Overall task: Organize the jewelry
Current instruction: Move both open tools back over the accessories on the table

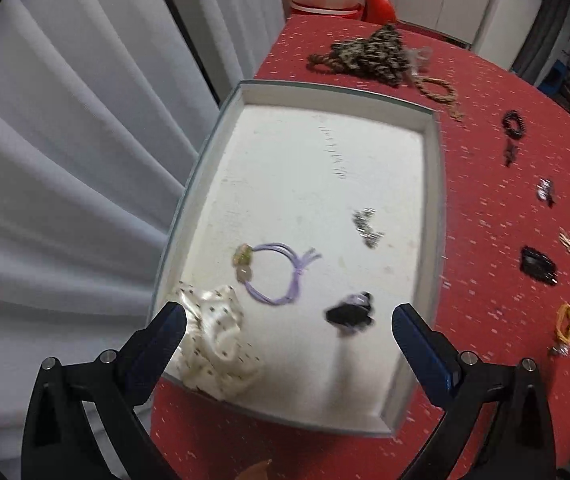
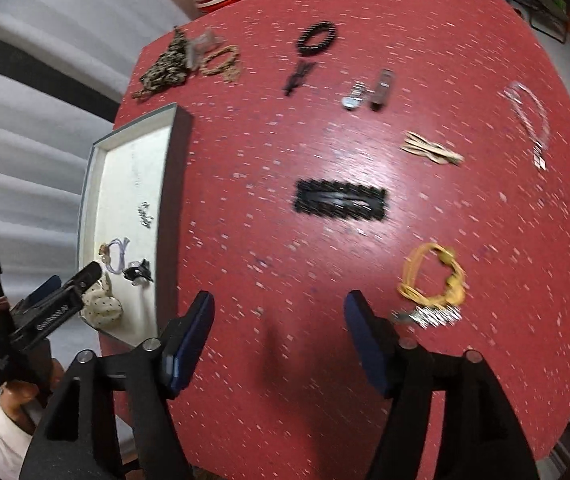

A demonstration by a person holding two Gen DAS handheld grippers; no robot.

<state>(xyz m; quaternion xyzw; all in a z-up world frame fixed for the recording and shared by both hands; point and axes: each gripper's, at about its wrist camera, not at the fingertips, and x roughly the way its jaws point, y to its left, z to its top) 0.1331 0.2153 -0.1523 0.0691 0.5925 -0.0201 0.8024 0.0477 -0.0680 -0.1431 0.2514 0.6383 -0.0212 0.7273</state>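
Both grippers gape empty: the left gripper (image 1: 289, 320) over the tray (image 1: 437, 168), the right gripper (image 2: 279, 304) just left of the yellow bracelet (image 2: 433, 276).

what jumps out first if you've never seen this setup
The red table dominates, strewn with loose jewelry: a black snap clip at its centre and a yellow cord bracelet nearer the open right gripper. At the table's left edge, a white tray already holds a purple cord bracelet, under the open left gripper.

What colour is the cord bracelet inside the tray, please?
Lilac purple cord bracelet; clearest in the left wrist view.
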